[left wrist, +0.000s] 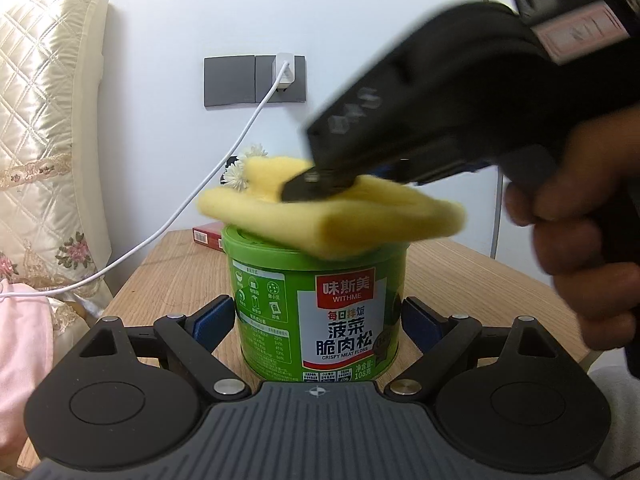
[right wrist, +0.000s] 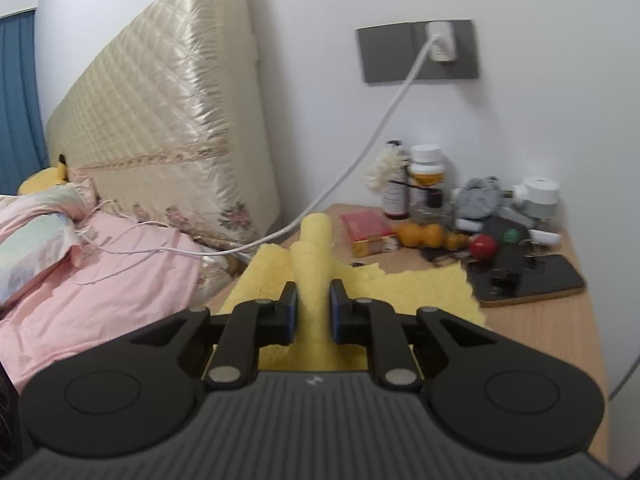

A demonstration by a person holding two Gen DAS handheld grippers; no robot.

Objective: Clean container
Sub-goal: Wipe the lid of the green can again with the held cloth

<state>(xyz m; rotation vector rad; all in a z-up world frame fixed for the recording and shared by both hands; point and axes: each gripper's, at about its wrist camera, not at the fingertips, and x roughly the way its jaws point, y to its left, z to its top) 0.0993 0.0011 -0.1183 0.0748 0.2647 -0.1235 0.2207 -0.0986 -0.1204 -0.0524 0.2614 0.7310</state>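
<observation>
A green round container (left wrist: pixel 316 312) with a white and red label stands upright on the wooden bedside table (left wrist: pixel 176 272). My left gripper (left wrist: pixel 318 320) is shut on the container, one pad on each side of it. My right gripper (left wrist: pixel 316 184) comes in from the upper right, blurred, shut on a folded yellow cloth (left wrist: pixel 360 216) that lies across the container's lid. In the right wrist view my right gripper (right wrist: pixel 313 300) pinches a fold of the yellow cloth (right wrist: pixel 312 256) between its pads. The container is hidden under the cloth there.
A white charger cable (left wrist: pixel 224 164) runs from a grey wall socket (left wrist: pixel 256 80) to the bed. At the table's back stand a red box (right wrist: pixel 366 232), bottles (right wrist: pixel 428 180), an orange gourd (right wrist: pixel 420 236), a red ball (right wrist: pixel 483 246) and a phone (right wrist: pixel 528 280). A quilted headboard (right wrist: pixel 160 120) stands left.
</observation>
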